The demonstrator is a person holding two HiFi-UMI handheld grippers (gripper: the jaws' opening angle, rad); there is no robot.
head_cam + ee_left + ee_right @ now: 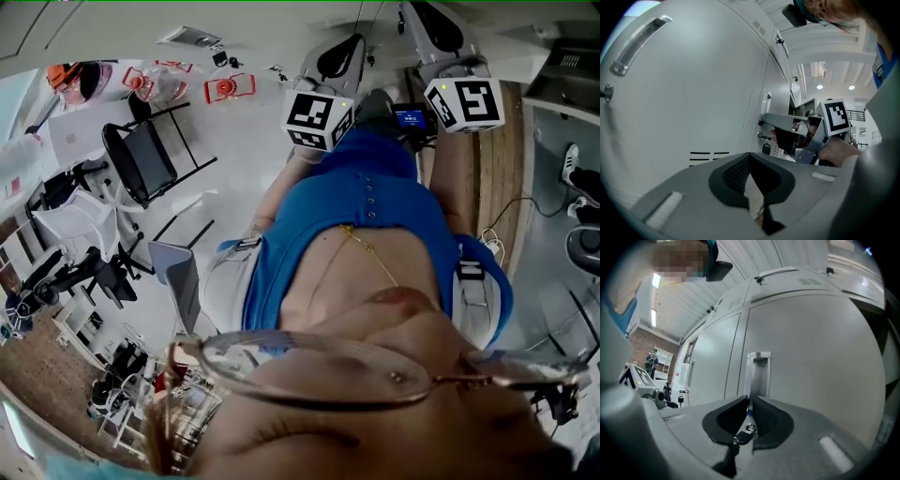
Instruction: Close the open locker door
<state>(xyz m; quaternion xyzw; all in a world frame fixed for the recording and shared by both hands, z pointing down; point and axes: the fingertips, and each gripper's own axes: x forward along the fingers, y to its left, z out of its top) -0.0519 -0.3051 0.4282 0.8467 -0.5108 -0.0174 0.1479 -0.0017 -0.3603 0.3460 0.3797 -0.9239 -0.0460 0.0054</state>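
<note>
A grey locker door (811, 348) with a recessed metal handle (758, 373) fills the right gripper view. My right gripper (751, 400) points just below that handle. Its jaws stand almost together, and a small key (742, 437) with a black head shows in the narrow slit between them. From the left gripper view the right gripper (763, 123) is seen with its tips at the door's lock, a key fob (766, 149) hanging under them. My left gripper (750, 158) is shut with nothing in it, close to another grey door (693, 103).
A dark gap (883, 338) runs along the right edge of the door. More lockers (708, 362) line the wall to the left. Behind the person, a black chair (145, 159), white frames and clutter stand on the floor.
</note>
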